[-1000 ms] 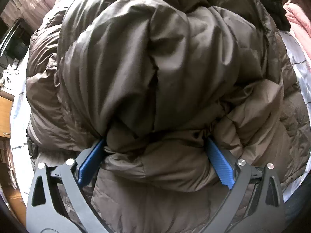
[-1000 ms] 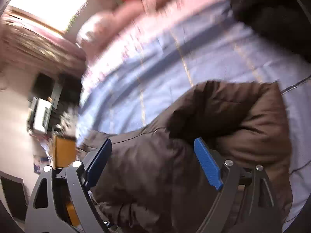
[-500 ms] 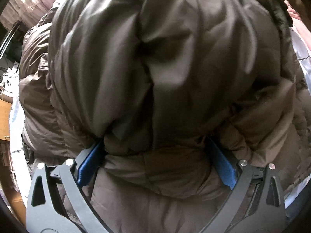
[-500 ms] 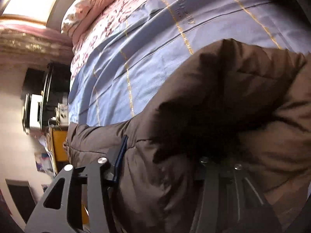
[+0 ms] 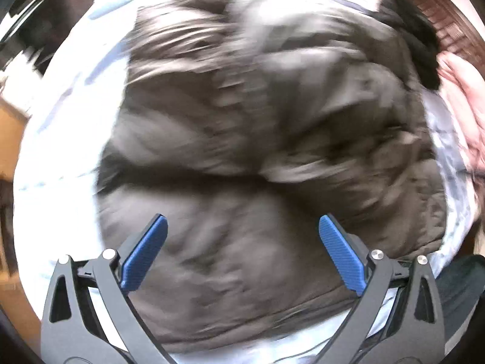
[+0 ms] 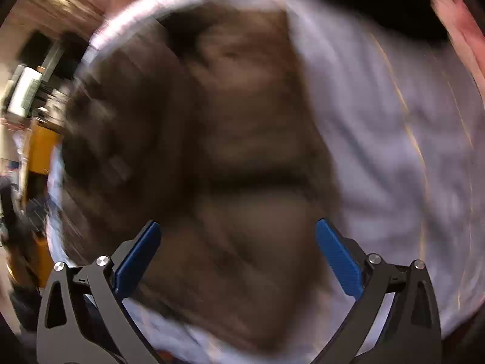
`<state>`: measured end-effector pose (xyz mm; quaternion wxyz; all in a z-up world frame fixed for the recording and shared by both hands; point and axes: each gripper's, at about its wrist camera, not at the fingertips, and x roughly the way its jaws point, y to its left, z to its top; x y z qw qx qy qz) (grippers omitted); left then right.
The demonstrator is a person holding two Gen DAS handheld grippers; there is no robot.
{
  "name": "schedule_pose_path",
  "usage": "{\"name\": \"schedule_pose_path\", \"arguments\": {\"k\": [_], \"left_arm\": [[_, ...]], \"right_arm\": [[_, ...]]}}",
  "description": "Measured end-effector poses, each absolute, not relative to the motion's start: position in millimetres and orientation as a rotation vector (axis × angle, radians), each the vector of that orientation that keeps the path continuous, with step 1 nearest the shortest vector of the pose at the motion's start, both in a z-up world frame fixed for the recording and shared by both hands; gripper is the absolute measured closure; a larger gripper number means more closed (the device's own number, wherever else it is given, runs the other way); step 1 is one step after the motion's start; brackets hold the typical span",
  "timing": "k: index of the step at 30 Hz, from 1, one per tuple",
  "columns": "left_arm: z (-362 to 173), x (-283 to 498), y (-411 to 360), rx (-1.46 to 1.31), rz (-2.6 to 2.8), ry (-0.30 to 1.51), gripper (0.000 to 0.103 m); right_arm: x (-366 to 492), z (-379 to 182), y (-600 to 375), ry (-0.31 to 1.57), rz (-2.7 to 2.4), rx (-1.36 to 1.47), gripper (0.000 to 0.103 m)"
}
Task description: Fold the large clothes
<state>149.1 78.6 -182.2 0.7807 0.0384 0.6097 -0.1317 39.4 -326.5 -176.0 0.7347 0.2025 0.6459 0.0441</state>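
1. Both tongs have released the brown padded coat (image 5: 257, 157), which previously sat between their jaws.
2. Left wrist view: left gripper (image 5: 242, 236) spread, empty; coat lies bunched below and beyond it on the bed sheet (image 5: 60, 157).
3. Right wrist view: right gripper (image 6: 238, 239), jaws just opened, spread above the coat (image 6: 230, 151).
4. Handling: soft, bulky, likely slippery shell; grip a hem or seam edge.

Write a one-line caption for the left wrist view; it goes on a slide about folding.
Open left gripper above a brown puffer coat lying on a pale bedsheet, blurred by motion.

Both the left tongs (image 5: 242, 233) and right tongs (image 6: 238, 236) are dark grey frames with triangular cut-outs at 7 and 5 o'clock, round silver screws at the pivots, and ribbed blue pads (image 5: 145, 251) lining each finger.
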Motion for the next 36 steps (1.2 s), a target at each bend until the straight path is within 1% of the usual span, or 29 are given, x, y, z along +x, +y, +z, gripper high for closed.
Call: {"name": "schedule_pose_path", "arguments": {"k": [3,4,7,9,13,16,17,18,19,20,21,22,23,25,26,29,32,33,35,36], "left_arm": [[-202.5,140.9,139.0,0.006,-0.247,1.398,0.002],[-212.5,136.0,158.0,-0.026,-0.235,1.434,0.002],[-233.3,128.0,189.5,-0.093,-0.185,1.511,0.002],[-247.7,126.2,204.4,-0.133,-0.178,1.556,0.002],[-263.5,128.1,198.7,-0.141,-0.205,1.616,0.002],[-278.3,123.7,177.5,-0.055,-0.207,1.651,0.002],[-275.1,120.8,171.4,-0.038,-0.212,1.65,0.004],[-275.7,120.5,167.7,-0.036,-0.222,1.646,0.012],[-275.5,120.4,166.4,-0.046,-0.226,1.644,0.021],[-274.1,120.8,168.6,-0.092,-0.235,1.644,0.039],[-271.4,121.9,174.8,-0.149,-0.249,1.644,0.058],[-268.7,122.2,177.9,-0.206,-0.271,1.643,0.066],[-261.3,123.3,184.0,-0.28,-0.313,1.63,0.077],[-249.0,124.7,190.7,-0.339,-0.358,1.596,0.082],[-238.7,125.6,195.9,-0.379,-0.395,1.563,0.083],[-212.6,131.8,217.5,-0.528,-0.493,1.466,0.083],[-199.4,133.6,240.9,-0.632,-0.532,1.395,0.083],[-196.0,134.1,250.0,-0.634,-0.527,1.379,0.083],[-202.7,128.5,247.1,-0.597,-0.495,1.401,0.082],[-211.0,128.2,245.3,-0.587,-0.482,1.439,0.073]], "right_arm": [[-15.1,-226.0,-359.6,1.575,0.133,0.631,0.001],[-22.4,-234.8,-363.4,1.61,0.17,0.684,0.001],[-29.0,-241.3,-364.6,1.619,0.252,0.719,0.001],[-30.1,-252.4,-356.8,1.676,0.289,0.722,0.001],[-28.2,-273.0,-343.5,1.773,0.299,0.685,0.001],[-25.7,-285.5,-335.1,1.842,0.295,0.627,0.001],[-26.7,-288.2,-332.9,1.865,0.293,0.606,0.001],[-22.2,-285.2,-332.9,1.872,0.295,0.601,0.002],[-20.8,-281.1,-332.4,1.86,0.307,0.597,0.016],[-18.4,-273.3,-331.9,1.828,0.331,0.606,0.049],[-16.4,-266.5,-330.8,1.798,0.347,0.615,0.062],[-13.4,-252.2,-330.6,1.738,0.374,0.612,0.079],[-11.0,-237.4,-330.6,1.676,0.417,0.626,0.085],[-9.5,-211.2,-333.5,1.564,0.49,0.678,0.088],[-8.9,-193.6,-335.2,1.49,0.535,0.702,0.089],[-5.7,-153.6,-343.0,1.302,0.613,0.755,0.09],[-0.6,-122.2,-359.1,1.108,0.641,0.847,0.091],[1.9,-118.0,-365.4,1.07,0.647,0.872,0.091],[4.1,-119.2,-351.1,1.07,0.626,0.854,0.091],[8.9,-128.7,-348.0,1.128,0.609,0.837,0.09]]}}
